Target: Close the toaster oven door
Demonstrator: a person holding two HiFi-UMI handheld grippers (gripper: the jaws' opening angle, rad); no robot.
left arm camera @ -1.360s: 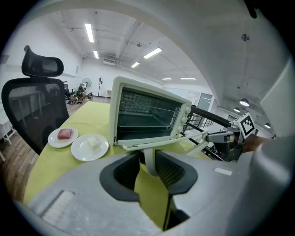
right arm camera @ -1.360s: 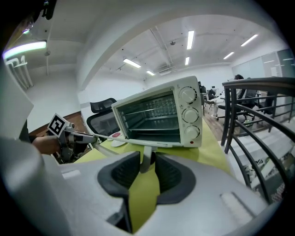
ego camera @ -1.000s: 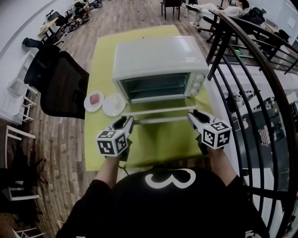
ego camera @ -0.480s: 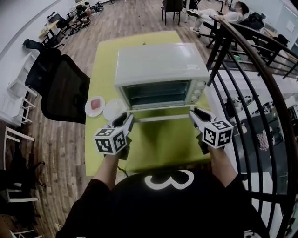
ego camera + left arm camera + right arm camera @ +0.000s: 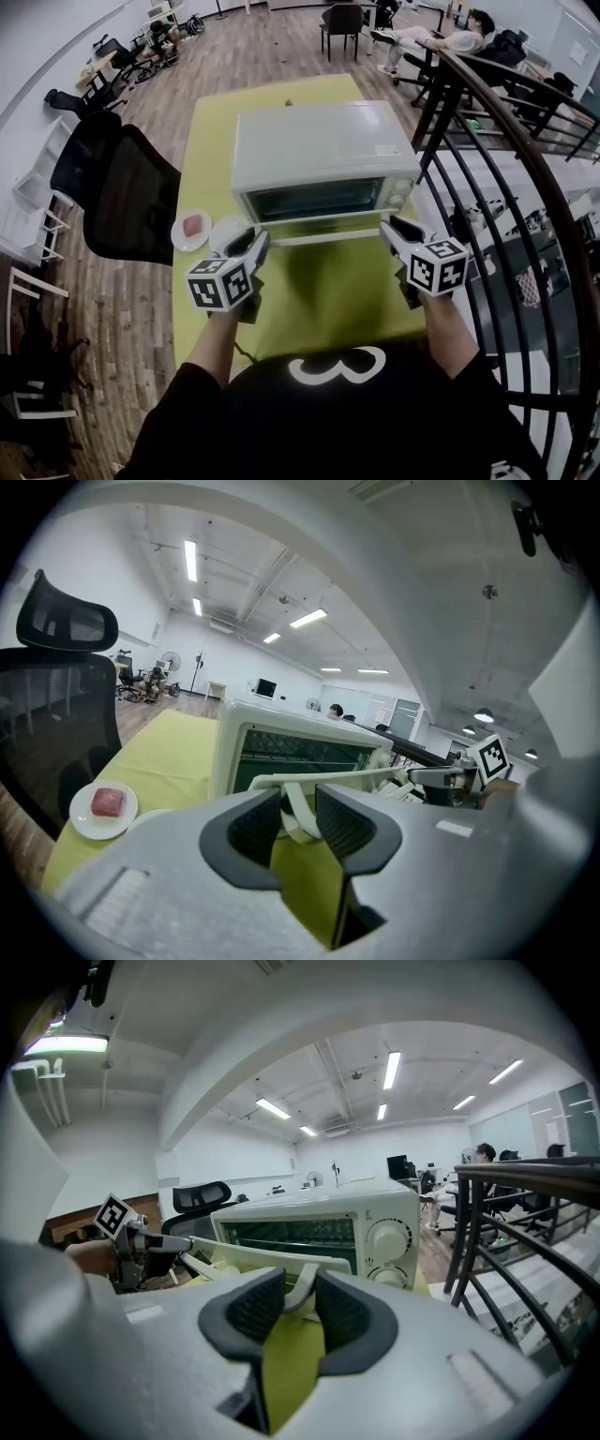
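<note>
I have both sets of jaws pinching the door handle [image 5: 323, 238] of the toaster oven [image 5: 323, 145]: the left gripper [image 5: 255, 242] at its left end, the right gripper [image 5: 394, 230] at its right. The door [image 5: 319, 223] tilts partway up. The oven sits on the yellow-green surface [image 5: 319, 295].

I see the counter [image 5: 323, 302] under a yellow-green cloth. On its far part stands a white toaster oven [image 5: 323, 145]. At the oven's left lie a small plate [image 5: 189, 230] carrying a pink piece, and a second plate [image 5: 225, 231] just beside it.
</note>
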